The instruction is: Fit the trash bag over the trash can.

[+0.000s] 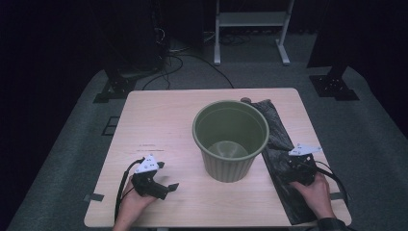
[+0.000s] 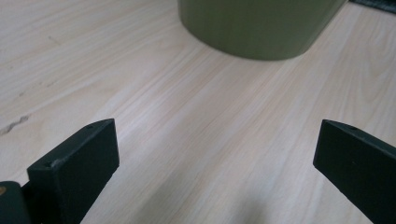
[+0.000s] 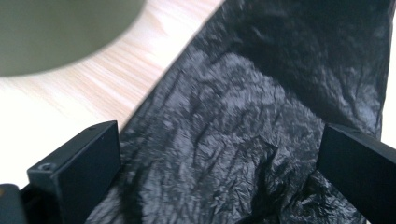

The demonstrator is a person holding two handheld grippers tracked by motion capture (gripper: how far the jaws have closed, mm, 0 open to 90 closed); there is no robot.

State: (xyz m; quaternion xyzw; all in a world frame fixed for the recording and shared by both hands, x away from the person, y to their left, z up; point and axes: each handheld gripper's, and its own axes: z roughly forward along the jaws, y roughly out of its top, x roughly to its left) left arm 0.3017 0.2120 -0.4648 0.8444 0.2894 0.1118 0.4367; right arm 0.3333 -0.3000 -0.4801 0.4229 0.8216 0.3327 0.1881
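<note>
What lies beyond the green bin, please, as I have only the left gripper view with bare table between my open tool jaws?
Observer: A black plastic bag lies flat on the table, on the far side of the green bin from your left tool.
Operator: Thank you. Where is the right tool?
Observer: The right tool is over that bag, jaws wide open, with crinkled plastic between them.
Operator: Is anything inside the bin?
Observer: From the high view it looks empty; its bare bottom shows.
</note>
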